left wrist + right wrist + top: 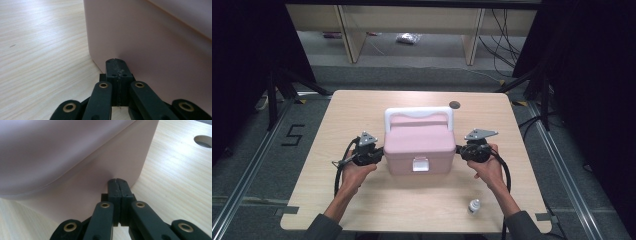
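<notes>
A pink lidded box [419, 145] with a white handle [419, 114] and a white front latch [420, 164] stands in the middle of the wooden table [362, 105]. My left gripper [381, 155] is at the box's left side, jaws shut with nothing between them, tips against the pink wall [150, 45]. My right gripper [459, 150] mirrors it at the right side, also shut and empty, its tips touching the box wall [95, 175] just below the lid's rim. Left gripper [115, 61] and right gripper [118, 180] both lie low over the tabletop.
A small white bottle [474, 205] stands near the table's front right edge. A round cable hole [454, 105] sits at the back of the table behind the box. Black stands and cables flank the table on the floor.
</notes>
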`<state>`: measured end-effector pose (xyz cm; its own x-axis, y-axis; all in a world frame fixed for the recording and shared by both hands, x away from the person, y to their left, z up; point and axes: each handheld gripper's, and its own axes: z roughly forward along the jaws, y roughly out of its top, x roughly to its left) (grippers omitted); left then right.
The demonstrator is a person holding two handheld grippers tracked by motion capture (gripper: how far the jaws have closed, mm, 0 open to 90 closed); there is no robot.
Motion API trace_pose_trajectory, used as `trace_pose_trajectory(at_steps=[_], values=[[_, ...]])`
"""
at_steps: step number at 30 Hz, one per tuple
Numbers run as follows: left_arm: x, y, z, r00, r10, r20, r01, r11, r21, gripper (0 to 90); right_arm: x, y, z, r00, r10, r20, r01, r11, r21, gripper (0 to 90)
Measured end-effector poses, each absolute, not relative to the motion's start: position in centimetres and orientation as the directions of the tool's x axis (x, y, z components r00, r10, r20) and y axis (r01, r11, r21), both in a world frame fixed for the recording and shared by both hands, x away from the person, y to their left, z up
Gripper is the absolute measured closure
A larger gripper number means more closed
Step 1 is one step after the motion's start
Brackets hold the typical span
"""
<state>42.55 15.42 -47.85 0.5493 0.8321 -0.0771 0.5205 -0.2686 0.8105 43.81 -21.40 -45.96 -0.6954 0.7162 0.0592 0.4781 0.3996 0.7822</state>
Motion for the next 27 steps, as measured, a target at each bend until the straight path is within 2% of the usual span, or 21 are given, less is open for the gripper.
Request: trace_pose_trajectory(at_steps=[6, 11, 15, 27], values=[[42.0, 14.1, -47.8, 0.571, 0.819, -0.065, 0.509, -0.291, 0.810, 89.9, 42.6, -22.4, -45.6, -0.688, 0.725, 0.038, 0.484, 0.420, 0.767, 90.0], [41.8, 13.1, -47.9, 0.587, 0.805, -0.084, 0.506, -0.284, 0.815, 89.9, 41.9, -23.7, -45.7, -0.672, 0.739, 0.048, 0.495, 0.399, 0.772, 90.0], [41.7, 12.3, -47.8, 0.605, 0.795, -0.048, 0.486, -0.320, 0.813, 89.9, 41.2, -24.7, -45.7, -0.659, 0.749, 0.066, 0.509, 0.379, 0.773, 90.0], [41.3, 11.1, -47.9, 0.619, 0.783, -0.061, 0.478, -0.314, 0.821, 89.9, 40.0, -25.8, -45.7, -0.645, 0.761, 0.069, 0.521, 0.372, 0.768, 90.0]])
